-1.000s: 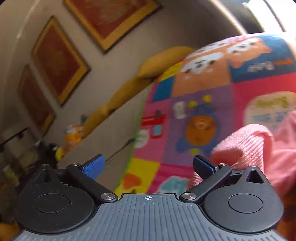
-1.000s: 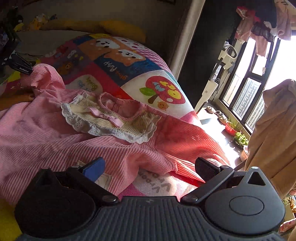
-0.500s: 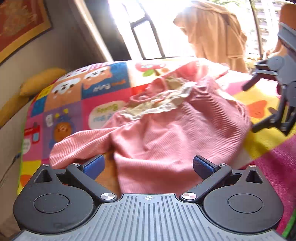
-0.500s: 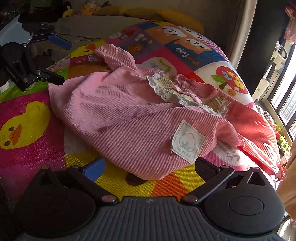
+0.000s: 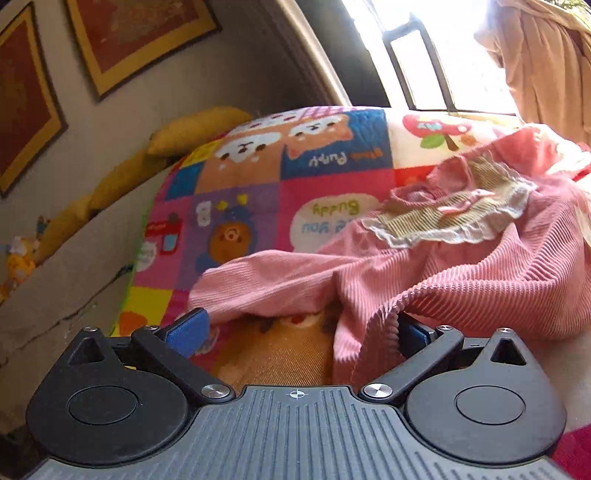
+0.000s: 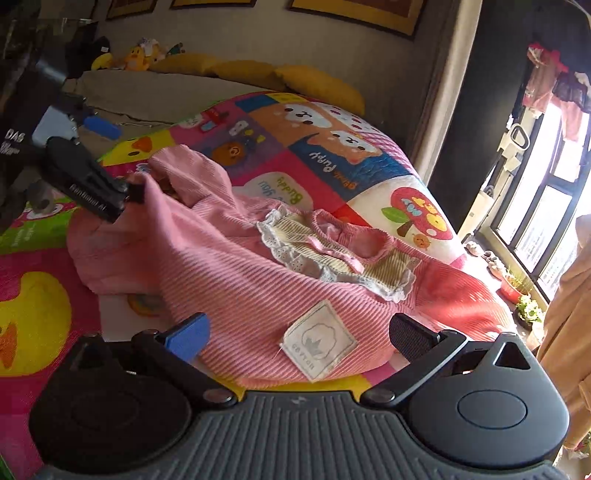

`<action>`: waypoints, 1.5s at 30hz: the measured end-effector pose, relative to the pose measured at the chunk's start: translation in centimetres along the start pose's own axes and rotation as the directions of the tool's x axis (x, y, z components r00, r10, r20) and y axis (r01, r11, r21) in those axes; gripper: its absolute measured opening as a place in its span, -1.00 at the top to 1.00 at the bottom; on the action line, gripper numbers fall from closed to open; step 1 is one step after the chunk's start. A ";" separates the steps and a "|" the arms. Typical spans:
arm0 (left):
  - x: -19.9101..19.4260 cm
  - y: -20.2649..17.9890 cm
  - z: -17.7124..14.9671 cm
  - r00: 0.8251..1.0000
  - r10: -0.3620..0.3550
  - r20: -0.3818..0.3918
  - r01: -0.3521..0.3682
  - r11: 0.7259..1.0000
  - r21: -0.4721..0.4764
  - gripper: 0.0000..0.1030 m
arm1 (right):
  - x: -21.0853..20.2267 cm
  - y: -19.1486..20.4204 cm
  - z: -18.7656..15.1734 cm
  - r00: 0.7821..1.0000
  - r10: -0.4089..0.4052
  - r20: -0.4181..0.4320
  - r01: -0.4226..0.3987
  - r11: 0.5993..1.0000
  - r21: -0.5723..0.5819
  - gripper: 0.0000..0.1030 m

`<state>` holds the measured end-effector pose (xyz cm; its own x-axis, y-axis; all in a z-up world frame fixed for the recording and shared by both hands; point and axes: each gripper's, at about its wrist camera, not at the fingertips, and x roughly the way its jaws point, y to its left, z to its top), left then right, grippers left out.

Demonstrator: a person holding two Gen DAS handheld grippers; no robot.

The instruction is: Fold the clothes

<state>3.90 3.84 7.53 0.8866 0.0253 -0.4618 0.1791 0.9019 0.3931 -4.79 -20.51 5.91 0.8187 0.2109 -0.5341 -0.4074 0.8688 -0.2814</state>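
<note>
A pink ribbed child's garment (image 6: 236,273) with a lace-trimmed cream collar (image 6: 332,258) and a white cotton label (image 6: 317,341) lies crumpled on a colourful cartoon play mat (image 6: 303,147). It also shows in the left wrist view (image 5: 480,266). My left gripper (image 5: 295,328) is open at the garment's edge, with a fold of hem draped over its right finger (image 5: 413,332). In the right wrist view the left gripper (image 6: 107,173) touches the garment's far left side. My right gripper (image 6: 295,332) is open, its fingers on either side of the near hem by the label.
Yellow cushions (image 6: 258,74) and plush toys (image 6: 136,57) line the wall behind the mat. Framed pictures (image 5: 136,33) hang on the wall. A window (image 6: 546,206) with plants and hanging clothes is at the right. A tan cloth (image 5: 546,62) hangs by the window.
My left gripper has closed in on the garment's edge, and fabric now lies over its right finger. My right gripper has moved up to the near hem, with the label between its fingers.
</note>
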 end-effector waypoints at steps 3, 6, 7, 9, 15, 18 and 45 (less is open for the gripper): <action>0.0 1.6 1.5 0.999 0.025 0.019 -0.025 1.000 -0.017 -1.00 | 1.3 2.8 -0.6 0.999 0.004 -0.032 -0.006 0.997 -0.076 -1.00; 0.2 1.6 1.7 1.000 0.027 0.011 -0.027 0.999 -0.028 -1.00 | 3.6 4.0 0.0 0.997 -0.068 -0.033 0.065 0.994 -0.088 -1.00; 0.2 1.5 1.7 1.000 0.019 0.009 -0.019 0.999 -0.032 -1.00 | 4.2 3.9 0.4 0.996 -0.090 -0.027 0.088 0.993 -0.076 -1.00; 0.0 1.0 1.2 1.000 -0.002 0.009 0.002 0.999 -0.039 -1.00 | 5.3 3.6 1.6 0.994 -0.105 -0.012 0.104 0.993 -0.051 -1.00; 0.7 -1.7 -1.9 0.988 -0.133 -0.080 0.133 0.991 -0.004 -1.00 | 7.4 4.9 1.8 0.989 -0.151 -0.014 0.145 0.969 -0.201 -1.00; 0.2 -2.6 -3.4 0.994 -0.077 -0.080 0.085 0.991 0.100 -1.00 | 4.1 1.3 2.7 0.959 -0.276 0.062 0.281 0.952 -0.119 -1.00; -1.6 4.3 2.5 0.994 0.077 0.074 -0.063 0.983 -0.170 -1.00 | 3.8 -2.2 -5.3 0.799 -0.601 -0.018 0.562 0.756 -0.335 -1.00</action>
<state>4.31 6.59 11.99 0.9269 0.0625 -0.3702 0.0476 0.9585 0.2811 -2.93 -23.98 0.26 0.8918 -0.3619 -0.2716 0.0162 0.6254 -0.7801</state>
